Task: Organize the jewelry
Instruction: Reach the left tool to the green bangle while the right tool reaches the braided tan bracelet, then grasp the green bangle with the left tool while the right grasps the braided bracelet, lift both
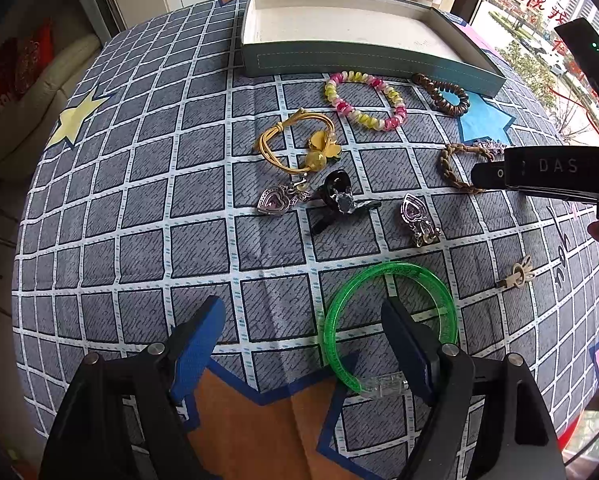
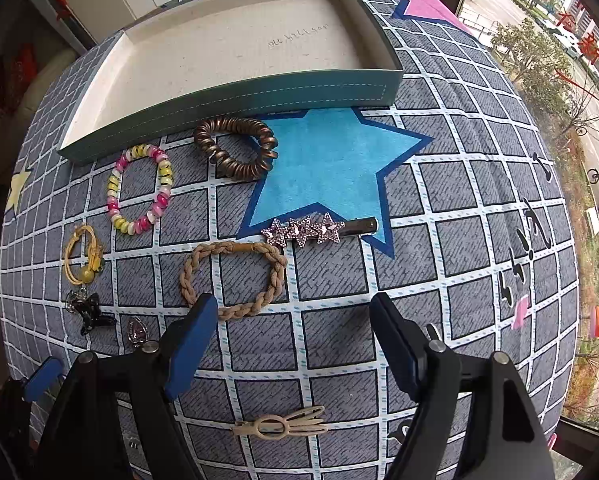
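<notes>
An empty teal box (image 1: pixel 363 60) (image 2: pixel 235 92) with a cream inside stands at the far side of the table. Jewelry lies in front of it: a pink-yellow bead bracelet (image 1: pixel 365 100) (image 2: pixel 139 188), a brown spiral tie (image 1: pixel 445 94) (image 2: pixel 235 148), a braided tan tie (image 2: pixel 233 280), a star hair clip (image 2: pixel 311 230), a yellow cord tie (image 1: pixel 295 142) and heart pendants (image 1: pixel 273 200). My left gripper (image 1: pixel 303 320) is open; its right finger stands inside a green bangle (image 1: pixel 391 320). My right gripper (image 2: pixel 291 316) is open above the cloth, just short of the braided tie.
A black clip with a crystal (image 1: pixel 339 200) lies mid-table. A beige hair clip (image 2: pixel 279 426) lies between the right gripper's arms. The checked cloth (image 1: pixel 139 200) has star patches. A window (image 2: pixel 559 80) lies to the right and a sofa (image 1: pixel 31 92) to the left.
</notes>
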